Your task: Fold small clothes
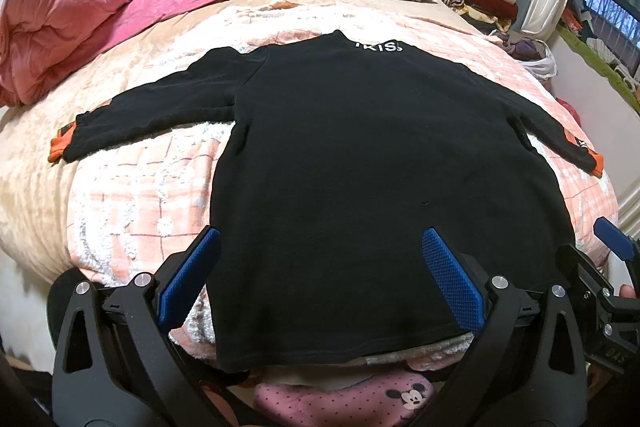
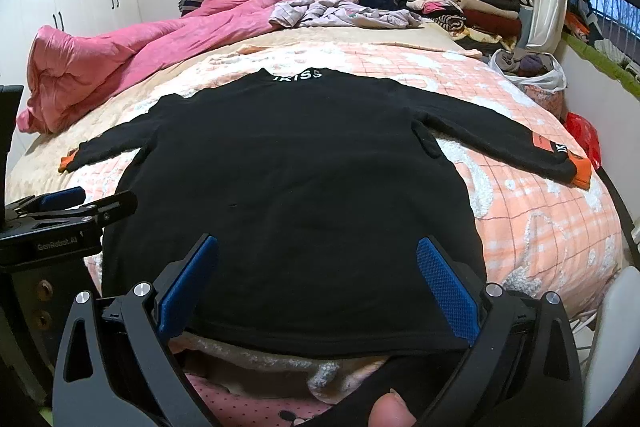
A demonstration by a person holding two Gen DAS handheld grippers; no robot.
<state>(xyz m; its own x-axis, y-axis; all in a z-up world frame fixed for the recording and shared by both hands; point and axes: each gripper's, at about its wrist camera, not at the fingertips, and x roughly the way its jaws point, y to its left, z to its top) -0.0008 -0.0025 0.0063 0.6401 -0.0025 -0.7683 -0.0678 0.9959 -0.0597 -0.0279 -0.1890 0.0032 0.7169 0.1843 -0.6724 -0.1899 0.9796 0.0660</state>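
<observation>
Currently the black sweatshirt [image 1: 360, 155] lies spread flat on the peach quilt [image 1: 132, 195], collar away, hem at the near edge, both sleeves out to the sides. To begin the fold well, take each sleeve near its orange cuff [image 1: 60, 145] and bring it squarely across the body, keeping the cloth unwrinkled. Left gripper [image 1: 320, 279] and right gripper [image 2: 318, 281] hover above the hem, jaws wide, holding nothing

White letters "IKISS" across the collar of the black sweater [image 2: 296, 163]; "GenRobot.AI" along the side of the left gripper [image 2: 60, 203]; Mickey Mouse figure on the pink dotted cloth [image 1: 352, 399].
</observation>
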